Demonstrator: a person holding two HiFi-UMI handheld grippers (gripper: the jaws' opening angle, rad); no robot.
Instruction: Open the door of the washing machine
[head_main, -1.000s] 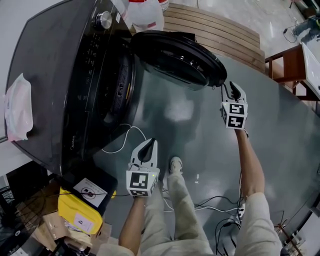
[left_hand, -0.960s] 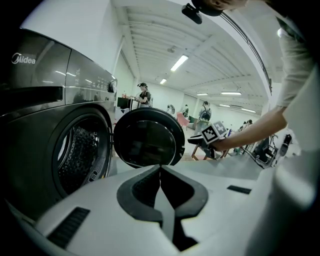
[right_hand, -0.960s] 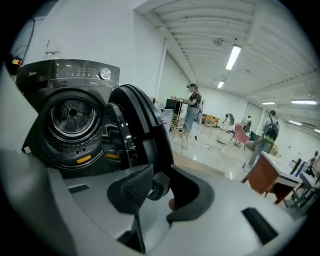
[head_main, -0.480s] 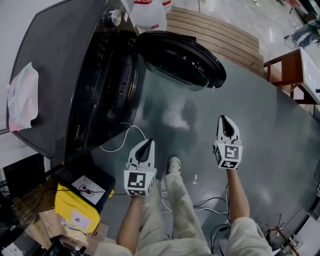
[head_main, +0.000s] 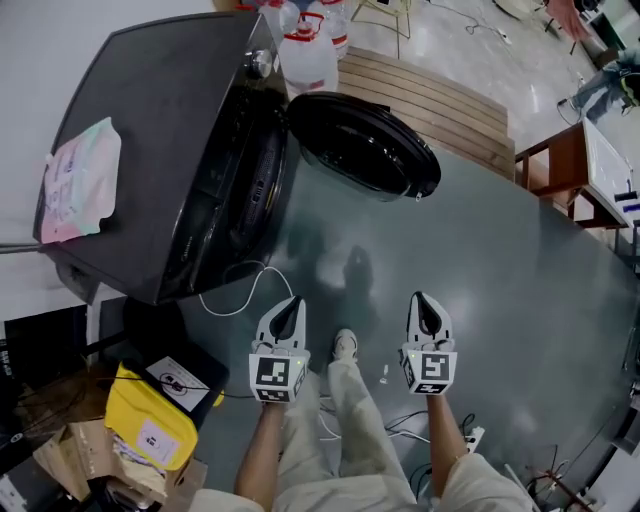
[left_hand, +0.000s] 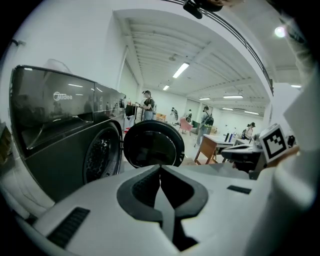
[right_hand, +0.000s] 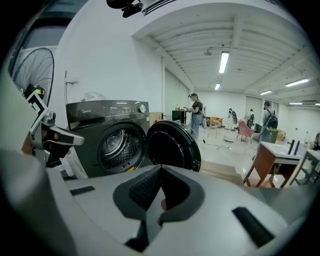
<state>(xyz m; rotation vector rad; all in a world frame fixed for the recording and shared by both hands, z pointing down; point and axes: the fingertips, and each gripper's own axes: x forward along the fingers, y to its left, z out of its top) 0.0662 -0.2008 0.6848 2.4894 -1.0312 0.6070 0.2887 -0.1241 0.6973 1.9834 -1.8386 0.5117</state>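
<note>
Presently left gripper (head_main: 289, 306) and right gripper (head_main: 428, 304) hang closed and empty by the person's legs (head_main: 352, 425), the right having just shut and drawn back. Beyond, the door (head_main: 365, 145) stands wide open on the washing machine (head_main: 150, 140): task judged complete.

- I can read "Midea" in the brand mark (left_hand: 62, 96), pale letters at the upper left of the washing machine (left_hand: 65, 150) front.
- The label (head_main: 157, 438) on the yellow box (head_main: 135, 410) has print too small to read.
- The sticker (head_main: 180, 380) on the black box (head_main: 215, 362) shows a pictogram; I make out no words.
</note>
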